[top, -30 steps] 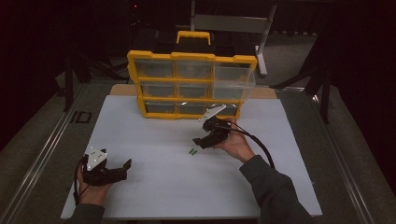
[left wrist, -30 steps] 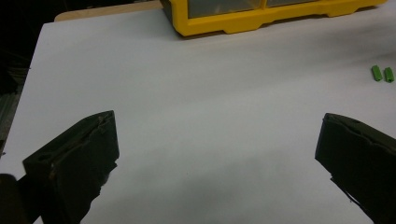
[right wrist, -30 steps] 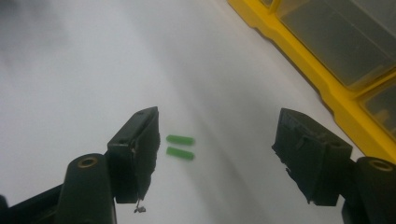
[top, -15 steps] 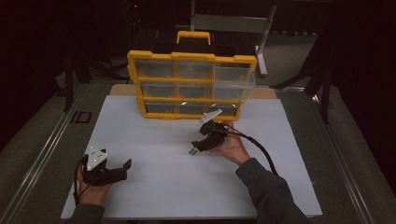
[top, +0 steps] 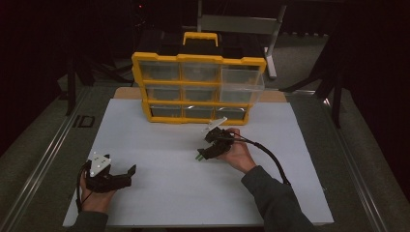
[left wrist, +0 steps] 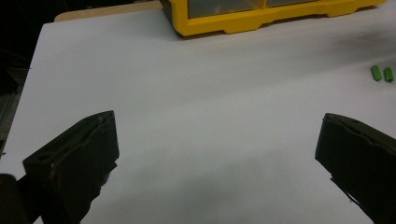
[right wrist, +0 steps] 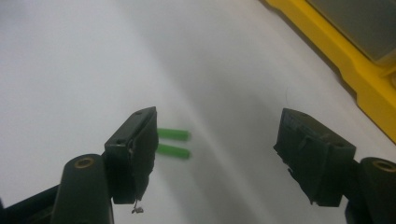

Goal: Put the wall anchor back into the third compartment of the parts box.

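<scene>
Your right gripper is keeping its fingers spread wide and released, with nothing pressed between them. Two small green pegs are lying side by side on the white sheet just past the left finger, partly hidden behind it, and neither finger is touching them. In the high view that gripper is hovering low right beside the green pegs, a little in front of the yellow drawer organizer.

Your left gripper is also holding its fingers wide apart and released, over bare white sheet. The green pegs are lying well off to its right. In the high view this gripper is sitting near the front left of the tabletop, well apart from the other one.

The organizer's upper right drawer is standing pulled out.
</scene>
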Demonstrator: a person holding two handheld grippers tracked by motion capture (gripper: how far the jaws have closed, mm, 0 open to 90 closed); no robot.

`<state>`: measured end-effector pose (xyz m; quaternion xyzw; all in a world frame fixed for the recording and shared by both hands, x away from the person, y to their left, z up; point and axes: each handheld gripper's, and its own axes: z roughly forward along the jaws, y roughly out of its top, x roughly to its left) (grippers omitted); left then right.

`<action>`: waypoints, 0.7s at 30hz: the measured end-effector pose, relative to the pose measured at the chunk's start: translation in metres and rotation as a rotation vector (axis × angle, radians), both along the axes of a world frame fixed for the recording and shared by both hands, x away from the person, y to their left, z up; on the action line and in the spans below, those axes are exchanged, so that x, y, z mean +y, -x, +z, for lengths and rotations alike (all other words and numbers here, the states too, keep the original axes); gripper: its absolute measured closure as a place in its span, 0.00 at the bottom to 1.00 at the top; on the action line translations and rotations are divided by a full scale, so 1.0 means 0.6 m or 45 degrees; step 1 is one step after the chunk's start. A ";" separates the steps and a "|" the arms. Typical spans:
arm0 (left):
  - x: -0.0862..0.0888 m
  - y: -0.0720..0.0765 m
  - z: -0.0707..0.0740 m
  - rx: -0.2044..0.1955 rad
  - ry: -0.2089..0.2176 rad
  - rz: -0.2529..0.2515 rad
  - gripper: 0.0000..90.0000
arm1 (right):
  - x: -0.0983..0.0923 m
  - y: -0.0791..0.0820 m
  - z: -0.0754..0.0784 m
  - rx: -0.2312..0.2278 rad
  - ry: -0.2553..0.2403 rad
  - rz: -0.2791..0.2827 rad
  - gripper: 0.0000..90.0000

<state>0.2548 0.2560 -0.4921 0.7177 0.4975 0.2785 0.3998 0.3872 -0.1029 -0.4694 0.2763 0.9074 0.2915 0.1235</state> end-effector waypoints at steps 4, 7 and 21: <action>0.000 0.000 0.000 0.000 0.000 0.000 0.00 | 0.002 0.001 -0.006 0.001 0.009 -0.007 0.32; 0.000 0.000 0.000 -0.001 0.001 0.000 0.00 | 0.006 0.002 -0.014 -0.015 0.053 -0.006 0.32; 0.000 0.000 0.000 -0.001 0.001 0.000 0.00 | 0.018 -0.003 -0.040 -0.017 0.076 -0.010 0.32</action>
